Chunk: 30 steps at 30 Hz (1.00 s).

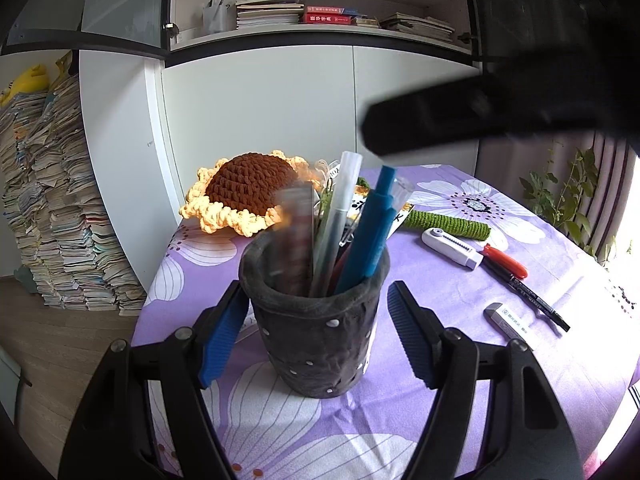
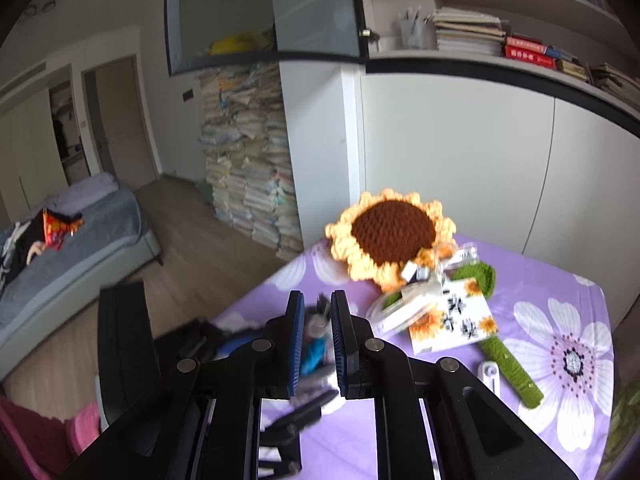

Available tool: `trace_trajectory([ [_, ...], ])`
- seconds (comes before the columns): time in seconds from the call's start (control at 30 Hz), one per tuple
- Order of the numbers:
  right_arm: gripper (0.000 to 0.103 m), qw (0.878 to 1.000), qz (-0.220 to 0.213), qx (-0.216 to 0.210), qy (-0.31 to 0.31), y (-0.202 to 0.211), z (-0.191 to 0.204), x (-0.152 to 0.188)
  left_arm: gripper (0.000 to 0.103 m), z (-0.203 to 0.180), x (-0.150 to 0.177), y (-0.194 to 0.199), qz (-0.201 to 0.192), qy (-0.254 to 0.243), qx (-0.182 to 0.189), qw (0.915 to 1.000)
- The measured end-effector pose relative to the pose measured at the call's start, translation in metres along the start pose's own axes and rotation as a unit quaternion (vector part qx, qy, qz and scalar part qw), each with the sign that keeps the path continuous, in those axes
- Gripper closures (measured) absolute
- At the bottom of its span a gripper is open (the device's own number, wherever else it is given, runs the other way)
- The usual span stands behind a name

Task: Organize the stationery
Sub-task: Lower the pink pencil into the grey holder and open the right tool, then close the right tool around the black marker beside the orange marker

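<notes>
Surface: purple floral tablecloth (image 1: pixel 460 320) over a table, white cabinets and book shelves behind; landmark for all places below is the pen holder (image 1: pixel 316 332).
Pen holder: dark, soft-looking cup with small white studs, upright, between the left tool's fingers.
Holder contents: a clear pen (image 1: pixel 336 216), a blue pen (image 1: pixel 370 236) and a blurred ruler-like strip (image 1: pixel 294 240), all leaning out of the rim; more may lie beneath, hidden.
Left gripper (image 1: pixel 316 328): spread wide around the holder; the left pad sits at the wall, contact cannot be confirmed; the right pad stands apart.
Right gripper (image 2: pixel 314 344): narrow gap, above the holder's mouth; whether it grips anything cannot be told, since the content between its pads is blurred.
Loose stationery: right of the holder lie a white correction tape (image 1: pixel 450 248), a red-handled tool (image 1: pixel 506 260), a black marker (image 1: pixel 532 296) and an eraser (image 1: pixel 508 324).
Other items: crochet sunflower (image 1: pixel 240 194) behind the holder, its green stem (image 1: pixel 448 224) running to the right.
Handling judgement: holder likely light and yielding; top-heavy with long pens, so steady it low on the wall. Pens are stiff, smooth and slippery; grip mid-barrel. Eraser is short and flat; pinch across its narrow sides.
</notes>
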State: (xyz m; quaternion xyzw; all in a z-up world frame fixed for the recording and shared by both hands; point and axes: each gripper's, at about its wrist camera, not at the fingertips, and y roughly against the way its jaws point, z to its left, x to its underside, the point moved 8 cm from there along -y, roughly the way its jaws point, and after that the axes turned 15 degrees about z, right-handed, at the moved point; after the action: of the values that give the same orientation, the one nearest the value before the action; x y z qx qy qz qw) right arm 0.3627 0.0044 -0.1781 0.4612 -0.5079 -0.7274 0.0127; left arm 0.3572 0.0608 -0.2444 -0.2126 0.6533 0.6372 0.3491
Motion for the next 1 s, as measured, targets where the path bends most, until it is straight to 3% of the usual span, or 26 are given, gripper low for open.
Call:
trace_trajectory([
  [0.17,0.090,0.999,0.013,-0.007,-0.036,0.019,-0.016,0.024,0.033,0.000,0.001,0.001,-0.001,0.001,0.000,1.0000],
  [0.3,0.062,0.993,0.020,0.032,-0.115,0.042,-0.066,0.044,0.036,0.001,0.000,0.002,-0.004,0.002,0.000,1.0000],
  [0.33,0.061,0.989,0.024,0.048,-0.135,0.046,-0.080,0.049,0.036,0.001,0.000,0.002,-0.005,0.002,0.000,1.0000],
  [0.5,0.061,0.965,0.086,0.111,-0.223,0.042,-0.140,0.091,0.037,0.001,0.000,0.003,-0.007,-0.001,0.002,1.0000],
  [0.63,0.061,0.945,0.159,0.107,-0.265,0.016,-0.160,0.125,0.037,0.001,0.000,0.003,-0.007,-0.001,0.001,1.0000],
  [0.73,0.061,0.941,0.183,0.087,-0.271,-0.001,-0.160,0.133,0.037,0.001,0.000,0.003,-0.007,-0.001,0.001,1.0000],
  [1.0,0.061,0.936,0.222,0.095,-0.257,-0.034,-0.160,0.130,0.037,0.001,0.000,0.003,-0.007,-0.001,0.001,1.0000],
])
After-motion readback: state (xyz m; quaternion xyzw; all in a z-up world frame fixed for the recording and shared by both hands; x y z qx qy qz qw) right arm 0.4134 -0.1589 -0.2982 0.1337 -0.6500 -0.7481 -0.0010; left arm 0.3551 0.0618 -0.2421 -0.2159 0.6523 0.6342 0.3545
